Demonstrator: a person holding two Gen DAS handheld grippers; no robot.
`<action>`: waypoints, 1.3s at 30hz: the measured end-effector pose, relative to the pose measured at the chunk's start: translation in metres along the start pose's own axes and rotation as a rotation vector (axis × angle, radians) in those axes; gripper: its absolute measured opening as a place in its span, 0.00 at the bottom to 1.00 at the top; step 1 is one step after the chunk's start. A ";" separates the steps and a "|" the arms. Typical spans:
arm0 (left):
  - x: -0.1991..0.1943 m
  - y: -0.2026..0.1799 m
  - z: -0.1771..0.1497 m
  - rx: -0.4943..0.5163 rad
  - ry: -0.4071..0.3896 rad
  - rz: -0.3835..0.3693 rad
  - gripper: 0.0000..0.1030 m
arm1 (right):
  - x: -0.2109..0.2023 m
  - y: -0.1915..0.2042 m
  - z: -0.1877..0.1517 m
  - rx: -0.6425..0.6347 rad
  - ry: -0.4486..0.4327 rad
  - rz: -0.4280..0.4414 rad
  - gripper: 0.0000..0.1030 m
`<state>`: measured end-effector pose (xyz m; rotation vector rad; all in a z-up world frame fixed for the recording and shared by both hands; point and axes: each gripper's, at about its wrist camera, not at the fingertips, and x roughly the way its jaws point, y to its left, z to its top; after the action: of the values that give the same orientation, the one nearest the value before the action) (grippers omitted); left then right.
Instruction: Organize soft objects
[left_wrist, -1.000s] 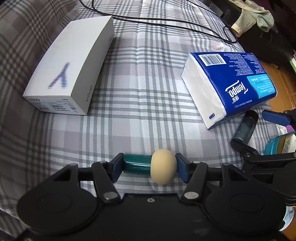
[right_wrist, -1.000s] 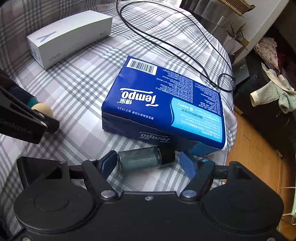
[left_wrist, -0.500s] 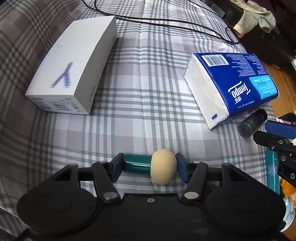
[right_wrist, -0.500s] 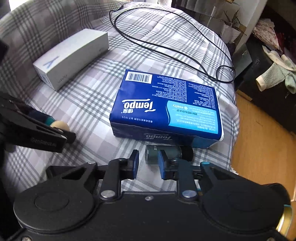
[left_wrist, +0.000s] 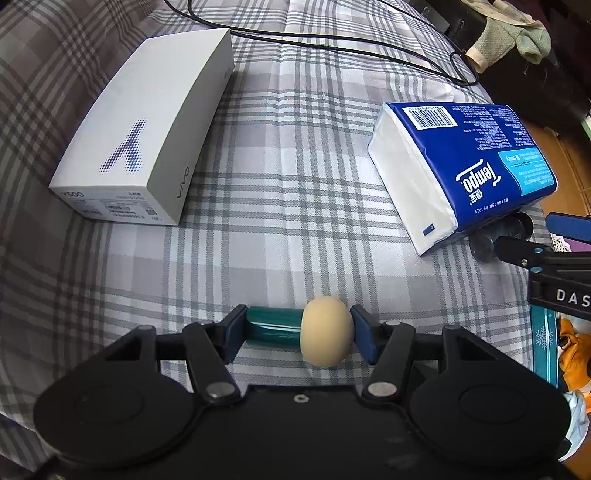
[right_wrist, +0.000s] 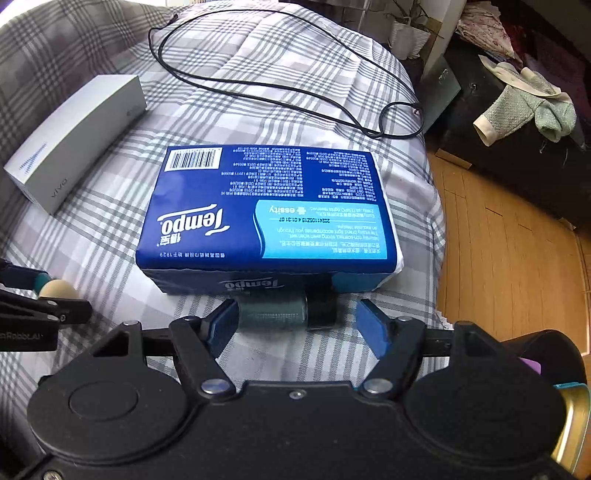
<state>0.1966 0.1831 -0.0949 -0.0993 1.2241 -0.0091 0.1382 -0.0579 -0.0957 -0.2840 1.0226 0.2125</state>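
Observation:
My left gripper (left_wrist: 297, 332) is shut on a makeup sponge tool with a beige sponge head (left_wrist: 325, 330) and a green handle (left_wrist: 274, 325), held just above the plaid bedcover. My right gripper (right_wrist: 297, 325) is open, its jaws on either side of a small dark grey bottle with a black cap (right_wrist: 286, 314) that lies on the cover against the blue Tempo tissue pack (right_wrist: 266, 210). The pack (left_wrist: 461, 173) and the bottle (left_wrist: 500, 236) also show in the left wrist view, at the right.
A white vivo phone box (left_wrist: 144, 136) lies at the left. A black cable (right_wrist: 280, 92) loops across the far bedcover. The bed edge and wooden floor (right_wrist: 513, 258) are to the right, with dark furniture and a cloth (right_wrist: 524, 107) beyond.
My right gripper drew back from the bottle with its jaws close together, then opened again around it near the tissue pack. My left gripper kept hold of the sponge tool.

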 end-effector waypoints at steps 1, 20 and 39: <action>0.000 0.000 0.000 0.000 0.000 -0.001 0.55 | 0.002 0.002 0.000 -0.008 -0.001 0.005 0.71; 0.000 0.003 0.001 -0.009 -0.006 0.001 0.55 | -0.033 0.003 0.001 0.018 -0.013 -0.007 0.65; -0.060 -0.064 0.000 0.160 -0.133 0.072 0.55 | -0.146 -0.124 -0.035 0.208 0.013 -0.171 0.65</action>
<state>0.1797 0.1229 -0.0334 0.0828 1.0890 -0.0366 0.0740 -0.1928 0.0296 -0.1823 1.0188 -0.0508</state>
